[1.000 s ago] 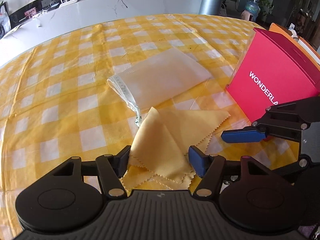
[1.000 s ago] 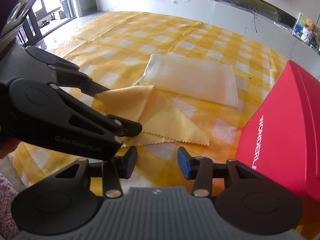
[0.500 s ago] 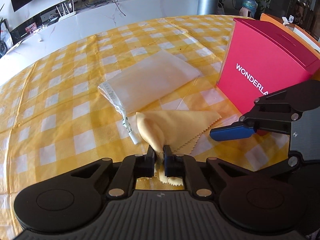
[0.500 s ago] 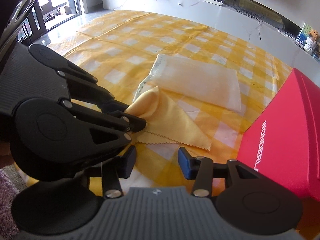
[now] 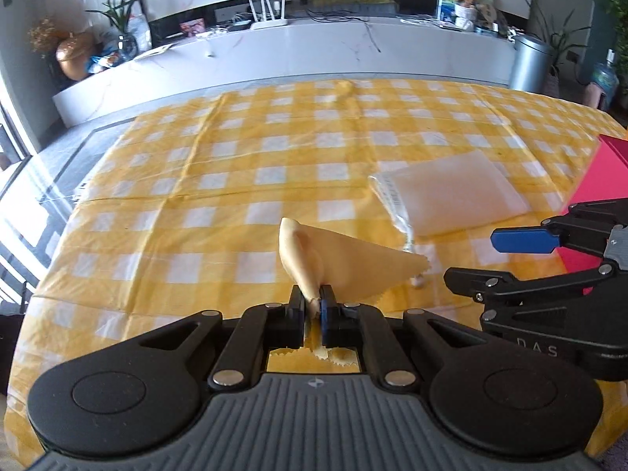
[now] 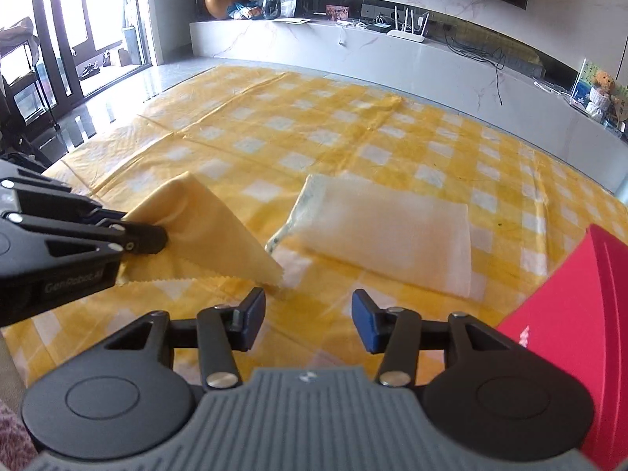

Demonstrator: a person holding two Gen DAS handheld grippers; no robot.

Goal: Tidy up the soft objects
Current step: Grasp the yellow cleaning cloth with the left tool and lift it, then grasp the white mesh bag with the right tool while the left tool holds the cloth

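Observation:
My left gripper (image 5: 313, 306) is shut on a corner of a yellow cloth (image 5: 345, 263) with zigzag edges and holds it lifted above the table; its far corner hangs low. In the right wrist view the left gripper (image 6: 155, 237) pinches the cloth (image 6: 212, 235) at the left. My right gripper (image 6: 306, 322) is open and empty, just right of the cloth's hanging corner; it shows at the right of the left wrist view (image 5: 490, 255). A white translucent pouch (image 5: 451, 196) lies flat beyond the cloth (image 6: 384, 231).
A yellow-and-white checked tablecloth (image 5: 235, 165) covers the table. A red box (image 6: 569, 314) stands at the right, close to my right gripper (image 5: 600, 180). A white counter (image 5: 314, 51) runs behind the table.
My left gripper closed on the cloth's corner and lifted it off the table, swinging left. The right gripper stayed open beside it.

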